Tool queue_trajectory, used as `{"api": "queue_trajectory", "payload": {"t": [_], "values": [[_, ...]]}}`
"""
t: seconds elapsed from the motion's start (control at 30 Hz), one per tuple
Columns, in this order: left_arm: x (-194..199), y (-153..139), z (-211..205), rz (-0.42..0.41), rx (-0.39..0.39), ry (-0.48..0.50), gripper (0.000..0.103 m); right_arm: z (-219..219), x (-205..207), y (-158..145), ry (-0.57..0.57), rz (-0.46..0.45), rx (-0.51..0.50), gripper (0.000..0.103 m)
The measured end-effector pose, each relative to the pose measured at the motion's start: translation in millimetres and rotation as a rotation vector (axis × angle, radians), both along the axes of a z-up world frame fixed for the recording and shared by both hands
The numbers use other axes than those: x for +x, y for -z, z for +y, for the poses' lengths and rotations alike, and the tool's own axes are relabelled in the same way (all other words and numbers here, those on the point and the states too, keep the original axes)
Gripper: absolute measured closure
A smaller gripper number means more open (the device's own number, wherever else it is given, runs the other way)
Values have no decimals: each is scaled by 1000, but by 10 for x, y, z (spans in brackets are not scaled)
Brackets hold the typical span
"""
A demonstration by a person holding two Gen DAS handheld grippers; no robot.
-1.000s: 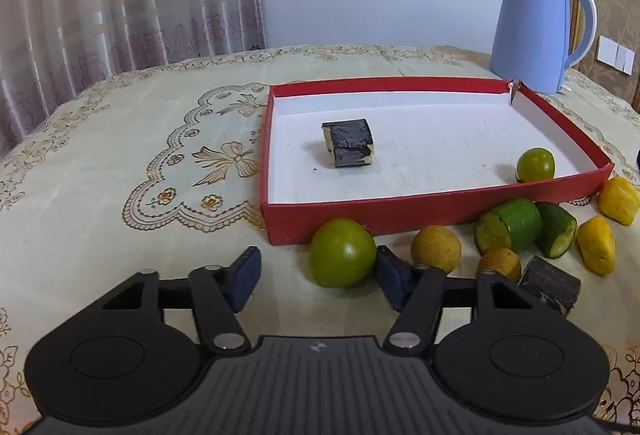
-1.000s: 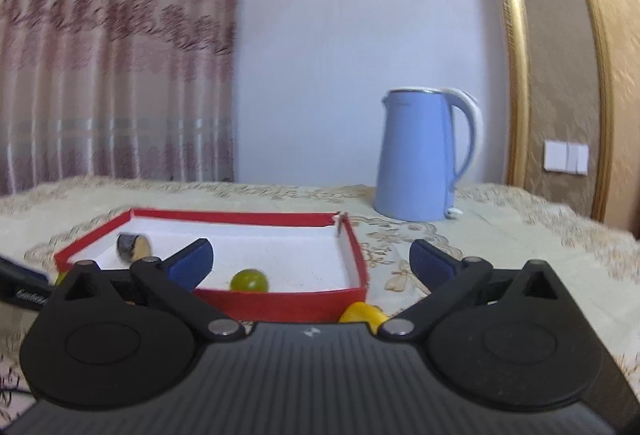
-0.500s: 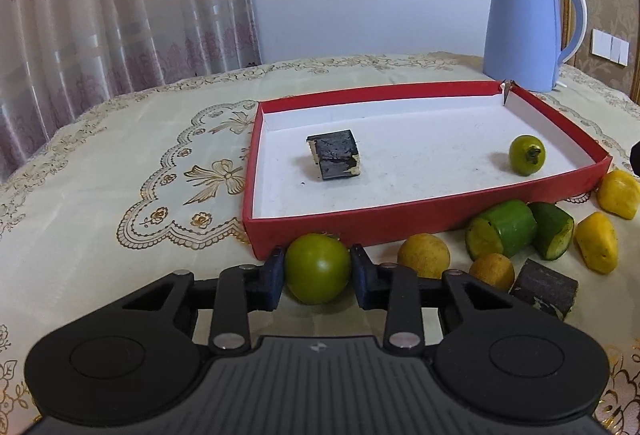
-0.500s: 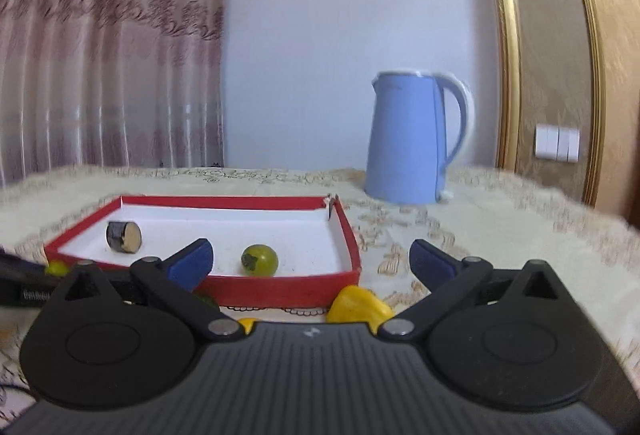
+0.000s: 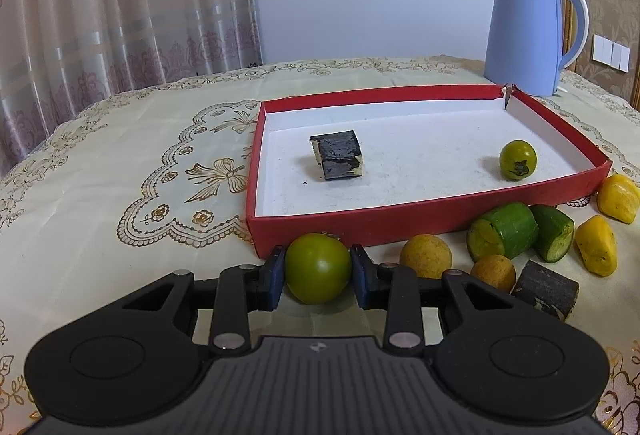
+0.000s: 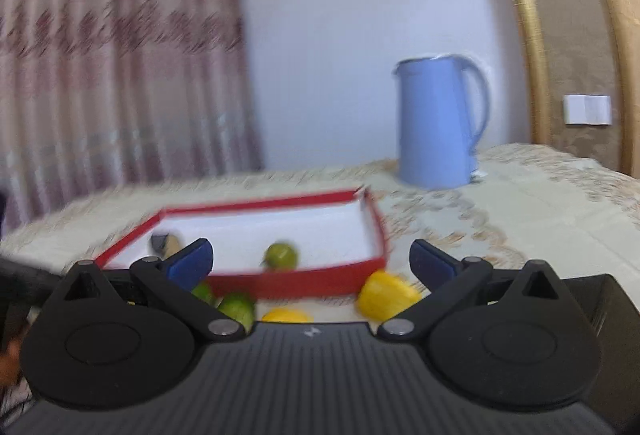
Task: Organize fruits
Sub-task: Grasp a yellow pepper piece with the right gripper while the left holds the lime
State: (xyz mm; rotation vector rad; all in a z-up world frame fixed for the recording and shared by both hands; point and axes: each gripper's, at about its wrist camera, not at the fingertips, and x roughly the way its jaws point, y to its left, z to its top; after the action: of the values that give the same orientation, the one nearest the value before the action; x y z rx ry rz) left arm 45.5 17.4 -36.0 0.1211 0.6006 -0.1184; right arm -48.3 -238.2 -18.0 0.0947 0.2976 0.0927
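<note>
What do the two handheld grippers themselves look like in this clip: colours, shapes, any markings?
Both look alike. The left gripper and right gripper each have a matte black ribbed body with a small pale logo, two round black discs, black linkage arms with silver pivot pins, and dark blue finger pads. No cables or sleeves are identifiable.

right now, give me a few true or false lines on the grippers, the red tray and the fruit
1. The left gripper is shut on the big green fruit. True.
2. The red tray holds three fruits. False: one small green fruit and a dark block.
3. The right gripper is open and holds nothing. True.
4. The blue kettle stands inside the tray. False: it stands behind the tray.
</note>
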Motion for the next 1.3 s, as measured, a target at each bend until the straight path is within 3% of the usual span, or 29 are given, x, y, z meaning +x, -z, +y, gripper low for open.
{"api": "queue_trajectory", "payload": {"t": [0.17, 0.37, 0.5, 0.83, 0.93, 0.97, 1.0, 1.23, 1.3], "values": [[0, 0, 0, 0, 1, 0, 70, 207, -7, 14, -80, 38, -132, 2], [1, 1, -4, 0, -3, 0, 70, 292, 61, 56, -87, 109, -187, 38], [4, 0, -13, 1, -4, 0, 70, 253, 191, 90, -103, 158, -189, 42], [3, 2, -22, -1, 6, 0, 69, 194, 489, 194, -135, 296, -130, 42], [2, 3, -28, -1, 10, -1, 69, 176, 514, 209, -114, 312, -123, 26], [4, 5, -28, 1, 11, 1, 69, 176, 519, 214, -108, 317, -125, 11], [4, 4, -32, 1, 13, 1, 69, 186, 513, 209, -112, 317, -135, 0], [-4, -4, -29, 2, 7, 1, 69, 382, 328, 151, -12, 263, -359, 0], [-3, -3, -27, 2, 7, 1, 69, 386, 269, 119, -8, 254, -369, 0]]}}
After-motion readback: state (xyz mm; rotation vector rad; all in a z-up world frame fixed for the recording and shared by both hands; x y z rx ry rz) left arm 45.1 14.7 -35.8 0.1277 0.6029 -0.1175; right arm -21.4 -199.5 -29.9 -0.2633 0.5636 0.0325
